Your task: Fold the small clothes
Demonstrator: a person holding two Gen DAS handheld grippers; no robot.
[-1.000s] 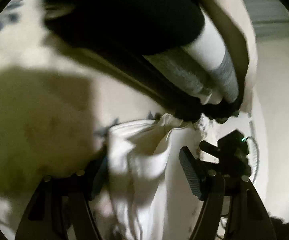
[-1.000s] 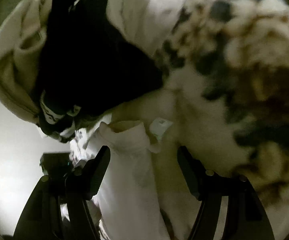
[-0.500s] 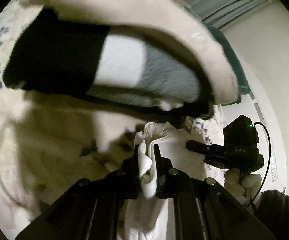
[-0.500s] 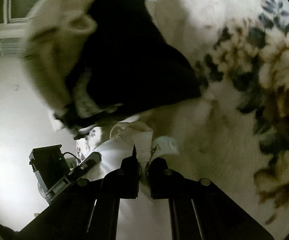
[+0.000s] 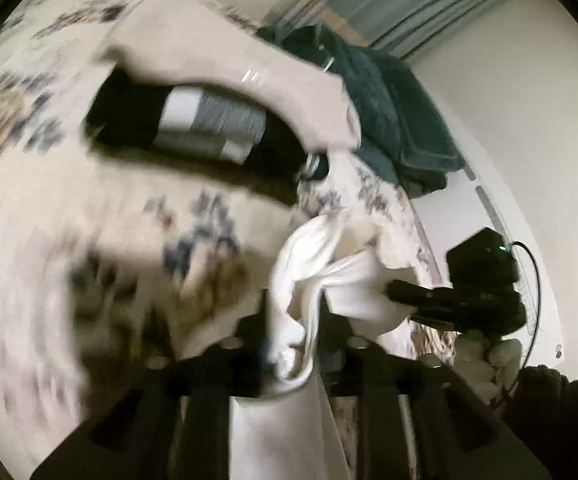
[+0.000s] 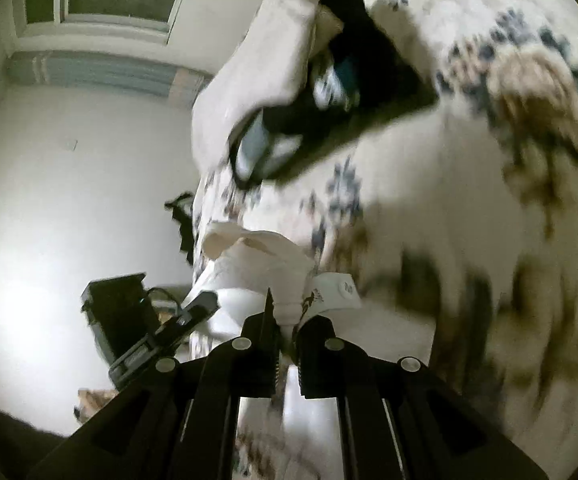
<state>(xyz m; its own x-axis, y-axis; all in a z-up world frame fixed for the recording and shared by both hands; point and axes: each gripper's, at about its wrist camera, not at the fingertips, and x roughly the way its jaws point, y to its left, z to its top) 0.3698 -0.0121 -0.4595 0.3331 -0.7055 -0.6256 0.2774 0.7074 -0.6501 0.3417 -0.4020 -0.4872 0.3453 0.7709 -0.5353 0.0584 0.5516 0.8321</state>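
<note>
- Much of both views is smeared by motion, so the flowered bedspread [image 5: 69,240] reads as blotches, and the lower part of the white garment [image 5: 301,304] drops out of sight behind my own claws.
- My left claw [image 5: 293,344] is clamped on a bunched fold of the white garment; its jaws have just been opening a little, yet the cloth is still pinched between them.
- My right claw [image 6: 287,316] is closed tight on another edge of the same garment, next to a small white label [image 6: 341,290].
- In the left view my right claw shows at the far side of the garment, with a gloved hand [image 5: 485,356] under it, partly cut off.
- The garment hangs between the 2 claws, above the bedspread.
- A second ago both claws stood wide open around the garment as it lay on the bed; now both grip it and it is raised.
- Farther off lie a black garment with grey and white bands [image 5: 193,124] under a cream one [image 5: 229,56], then a dark green cloth [image 5: 389,92]; the pile looks smaller and farther than before.
</note>
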